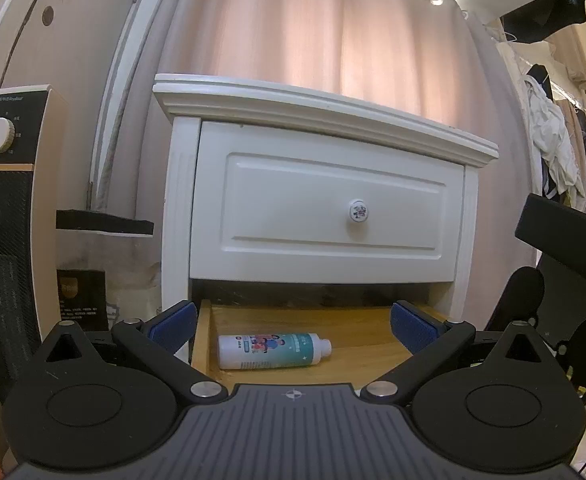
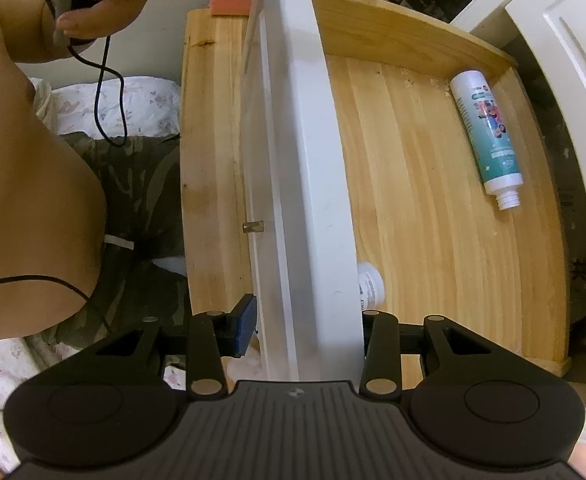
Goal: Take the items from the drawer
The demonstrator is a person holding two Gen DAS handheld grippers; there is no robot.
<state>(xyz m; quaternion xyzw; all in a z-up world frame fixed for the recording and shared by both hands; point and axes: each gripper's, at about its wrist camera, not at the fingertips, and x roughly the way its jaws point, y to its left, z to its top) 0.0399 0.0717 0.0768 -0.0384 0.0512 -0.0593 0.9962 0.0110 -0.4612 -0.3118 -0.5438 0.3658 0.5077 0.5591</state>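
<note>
My left gripper (image 1: 293, 326) hangs with its jaws spread wide and nothing between them, the blue pads (image 1: 173, 326) framing the pulled-out lower drawer (image 1: 373, 344). On the drawer's wooden floor a white and teal bottle (image 1: 273, 350) lies on its side, cap end to the right, near the left wall. Above it the white nightstand (image 1: 325, 120) shows its upper drawer front (image 1: 333, 204) pushed in, with a round knob (image 1: 357, 211). A black heater (image 1: 9, 208) stands to the left, against a pink curtain (image 1: 313, 32).

From the right wrist, my right gripper (image 2: 307, 330) straddles the white drawer front panel (image 2: 309, 200), one blue pad (image 2: 245, 326) against its outer face; the inner finger is hidden, so I cannot tell whether the grip is firm. The bottle (image 2: 487, 136) lies near the drawer's far corner. A second white container (image 2: 369, 286) peeks out just beside the panel. A hand (image 2: 105, 4) holds a black handle at upper left.
</note>
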